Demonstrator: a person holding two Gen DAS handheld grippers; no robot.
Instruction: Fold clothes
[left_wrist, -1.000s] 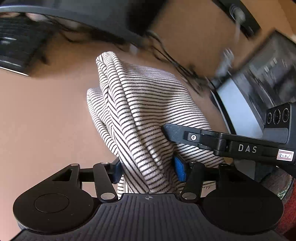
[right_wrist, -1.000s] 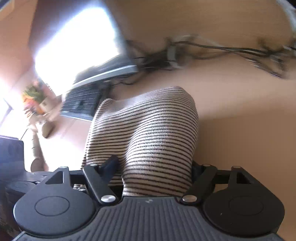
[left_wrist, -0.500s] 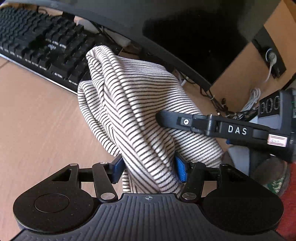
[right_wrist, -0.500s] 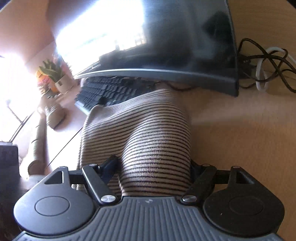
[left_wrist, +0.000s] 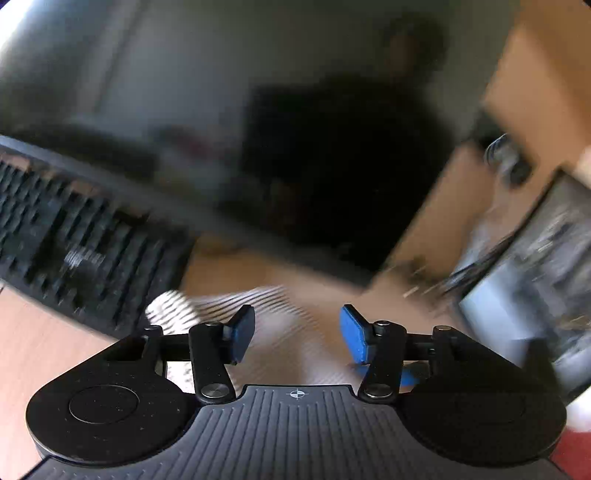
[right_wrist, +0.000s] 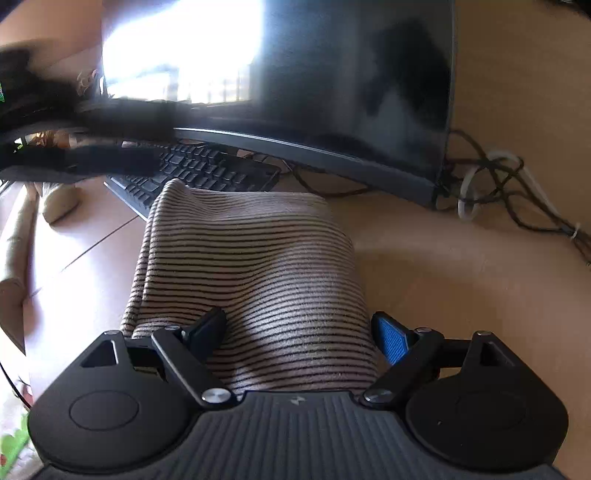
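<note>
Two grippers are working over the striped garment (right_wrist: 255, 273), which is lying folded on the counter (right_wrist: 461, 280) before the keyboard (right_wrist: 199, 171). The left gripper (left_wrist: 291, 338), badly blurred, seems released and closing above it. The right gripper (right_wrist: 299, 341) is spreading, straddling the cloth unclenched.

The cloth (right_wrist: 251, 266) is beige with thin black stripes — the keyboard (right_wrist: 195, 170) black, the surface (right_wrist: 461, 266) light brown.
</note>
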